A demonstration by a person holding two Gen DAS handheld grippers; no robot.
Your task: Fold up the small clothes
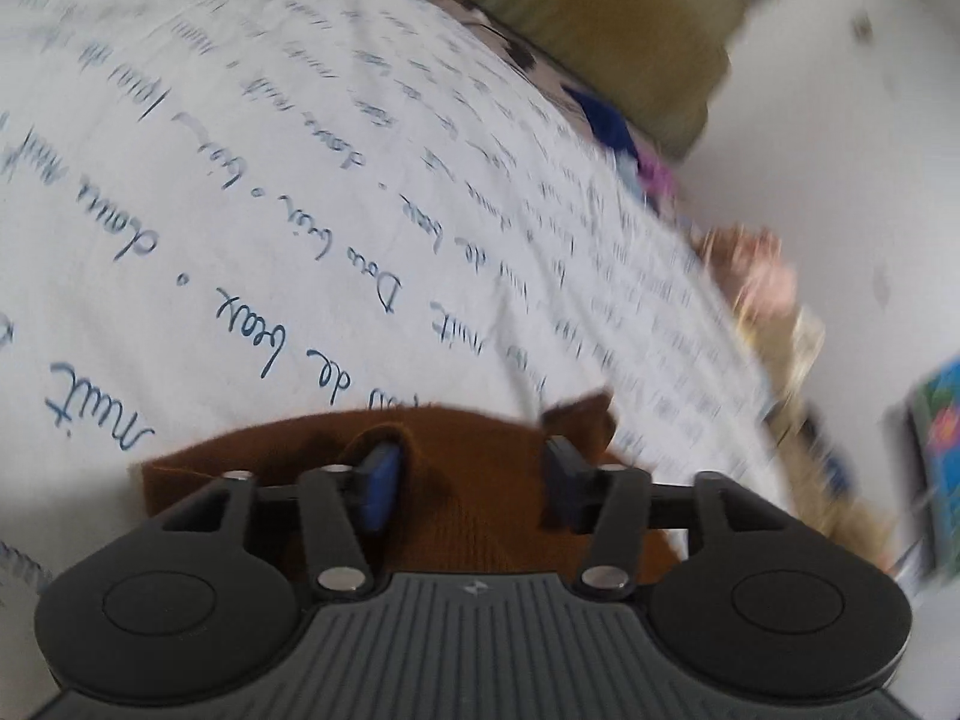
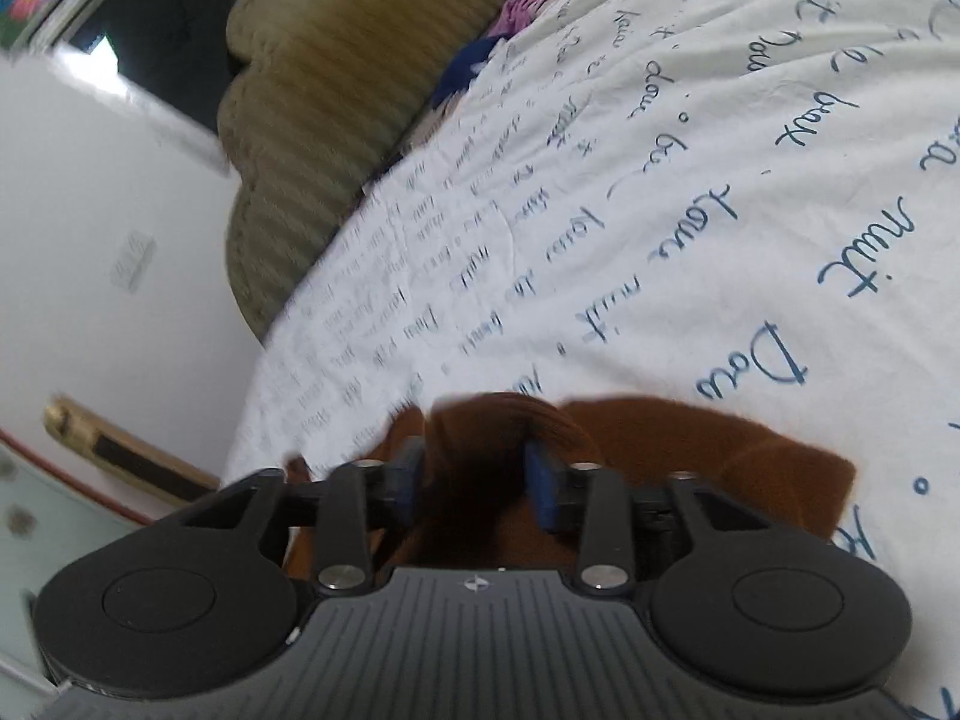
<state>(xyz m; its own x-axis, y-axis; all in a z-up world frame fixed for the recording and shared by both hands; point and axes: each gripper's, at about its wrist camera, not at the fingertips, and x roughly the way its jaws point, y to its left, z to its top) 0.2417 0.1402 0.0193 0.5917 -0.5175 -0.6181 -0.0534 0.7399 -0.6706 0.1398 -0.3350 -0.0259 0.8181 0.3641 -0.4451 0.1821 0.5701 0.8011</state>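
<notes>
A rust-brown knitted garment [image 1: 480, 516] lies on the white sheet, close under both grippers. In the left wrist view my left gripper [image 1: 471, 480] stands open. The brown cloth spreads between its blue pads, and a small fold hangs over the left fingertip [image 1: 384, 456]. In the right wrist view the same brown garment [image 2: 750, 456] runs off to the right. My right gripper [image 2: 477, 486] is open too, with a bunched ridge of the cloth rising between its fingers. The pads do not press on it.
The white bed sheet with blue handwriting print [image 1: 300, 180] [image 2: 660, 180] covers the work surface. An olive ribbed cushion [image 1: 630, 18] [image 2: 312, 120] lies at the far edge, with blue and purple clothes [image 2: 474, 60] beside it. A white wall and a colourful box [image 1: 942, 450] lie past the bed's edge.
</notes>
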